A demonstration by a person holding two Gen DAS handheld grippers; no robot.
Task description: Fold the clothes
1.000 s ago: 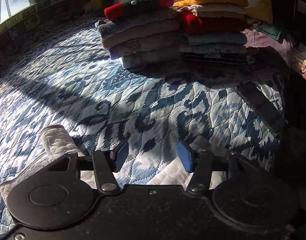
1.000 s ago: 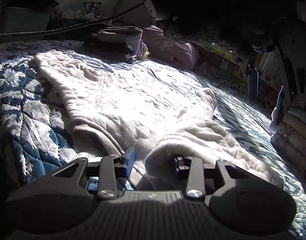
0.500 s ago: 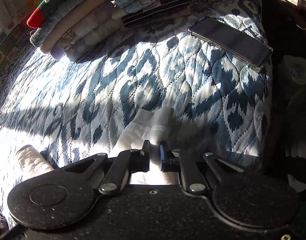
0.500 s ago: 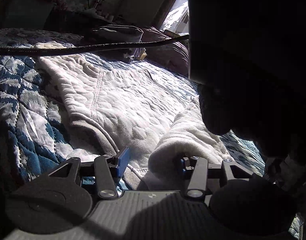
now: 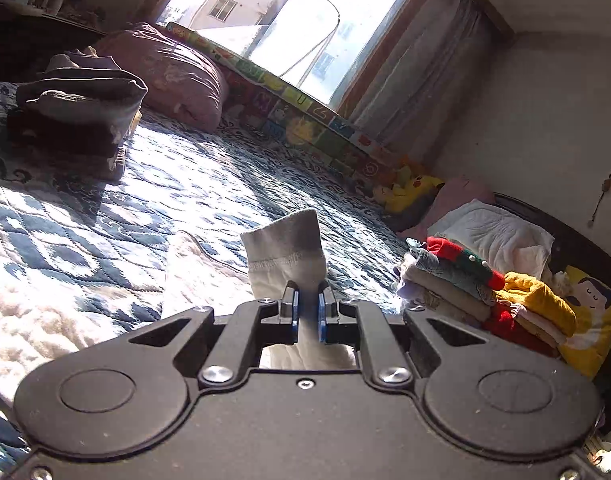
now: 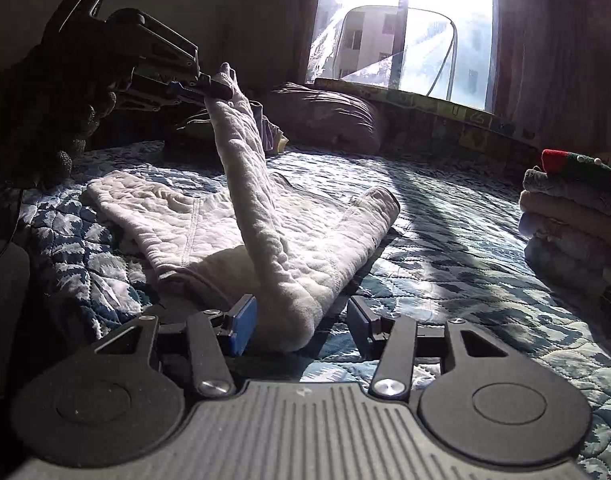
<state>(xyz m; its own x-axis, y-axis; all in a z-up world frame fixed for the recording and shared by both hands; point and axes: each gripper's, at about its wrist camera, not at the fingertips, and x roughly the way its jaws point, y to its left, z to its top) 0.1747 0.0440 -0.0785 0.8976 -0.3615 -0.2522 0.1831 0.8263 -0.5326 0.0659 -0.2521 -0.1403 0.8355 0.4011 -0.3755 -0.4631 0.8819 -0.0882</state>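
my left tongs, wide apart a second ago, have clamped the white sleeve cuff and lifted it off the bed.

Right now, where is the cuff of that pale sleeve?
The sleeve cuff is pinched in the left gripper, lifted above the blue patterned quilt; in the right wrist view it hangs upper left, over the pale garment's body.

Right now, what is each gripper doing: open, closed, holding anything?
Left gripper: closed on the cuff of the white sweatshirt's sleeve, lifted off the bed.
Right gripper: jaws open, holding nothing.
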